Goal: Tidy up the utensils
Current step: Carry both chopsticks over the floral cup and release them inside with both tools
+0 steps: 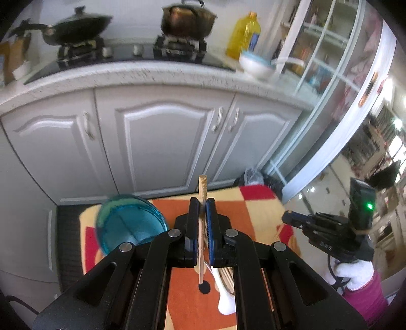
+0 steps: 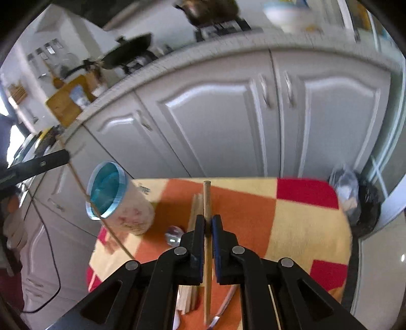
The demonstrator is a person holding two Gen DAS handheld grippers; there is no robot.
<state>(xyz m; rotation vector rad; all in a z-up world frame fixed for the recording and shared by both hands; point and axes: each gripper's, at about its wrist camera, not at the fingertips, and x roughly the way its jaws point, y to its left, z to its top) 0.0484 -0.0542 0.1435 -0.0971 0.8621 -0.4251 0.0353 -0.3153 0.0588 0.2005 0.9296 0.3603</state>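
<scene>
In the left wrist view my left gripper point(image 1: 202, 206) is shut on a wooden chopstick point(image 1: 202, 187) that stands nearly upright between the blue pads, above the checked tablecloth point(image 1: 256, 215). A cup with a blue inside point(image 1: 129, 224) sits just to its left. My right gripper point(image 2: 208, 221) is shut on another wooden chopstick point(image 2: 206, 198), lifted over the table. Below it several wooden chopsticks point(image 2: 196, 210) lie on the cloth. The cup point(image 2: 109, 194) stands at the left, and the left gripper point(image 2: 66, 155) holds its chopstick point(image 2: 78, 182) beside the cup's rim. A white-gloved hand point(image 1: 352, 274) carries the right gripper point(image 1: 286, 217).
A white spoon point(image 1: 225, 302) and a metal utensil point(image 2: 223, 308) lie on the near cloth, with a small clear ball point(image 2: 173, 234) by the cup. White cabinets point(image 1: 162, 142) and a counter with a wok point(image 1: 76, 26), a pot point(image 1: 186, 20) and a bowl point(image 1: 255, 64) stand behind. Bin bags point(image 2: 355, 198) sit on the floor at the right.
</scene>
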